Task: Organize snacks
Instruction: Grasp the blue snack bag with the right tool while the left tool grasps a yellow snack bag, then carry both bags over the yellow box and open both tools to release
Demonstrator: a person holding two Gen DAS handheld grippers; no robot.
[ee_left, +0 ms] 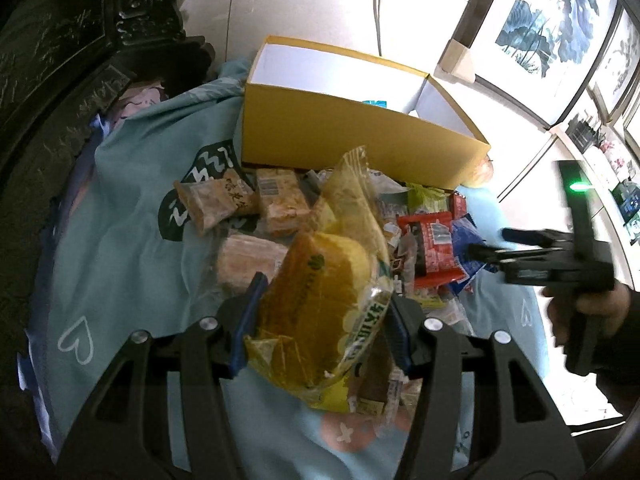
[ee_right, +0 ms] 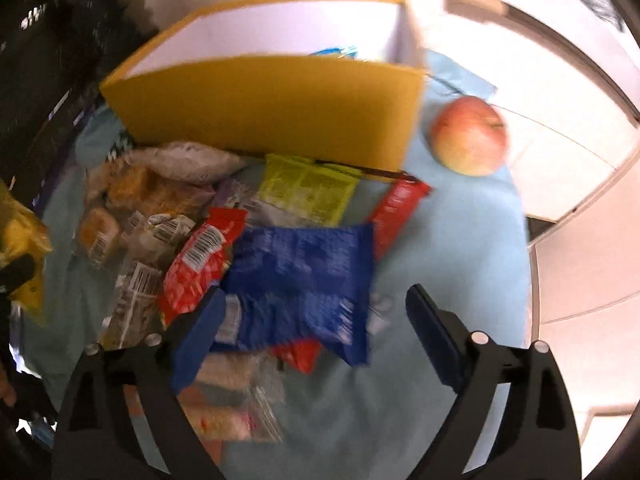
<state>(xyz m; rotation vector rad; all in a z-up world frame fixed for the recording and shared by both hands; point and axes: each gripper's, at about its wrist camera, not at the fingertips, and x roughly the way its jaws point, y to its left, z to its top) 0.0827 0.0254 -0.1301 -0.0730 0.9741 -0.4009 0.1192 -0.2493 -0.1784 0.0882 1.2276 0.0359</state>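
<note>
Left gripper [ee_left: 320,320] angled down, clamped on yellow cake [ee_left: 320,304]; right gripper [ee_right: 316,320] steeply down, spread wide over blue packet [ee_right: 304,276].

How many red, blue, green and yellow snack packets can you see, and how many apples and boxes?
Red packets: 3
Blue packet: 1
Green packet: 1
Yellow packet: 1, held in the left gripper
Apple: 1
Yellow box: 1
Total: 8
The pale and see-through packets are too jumbled to count.
</note>
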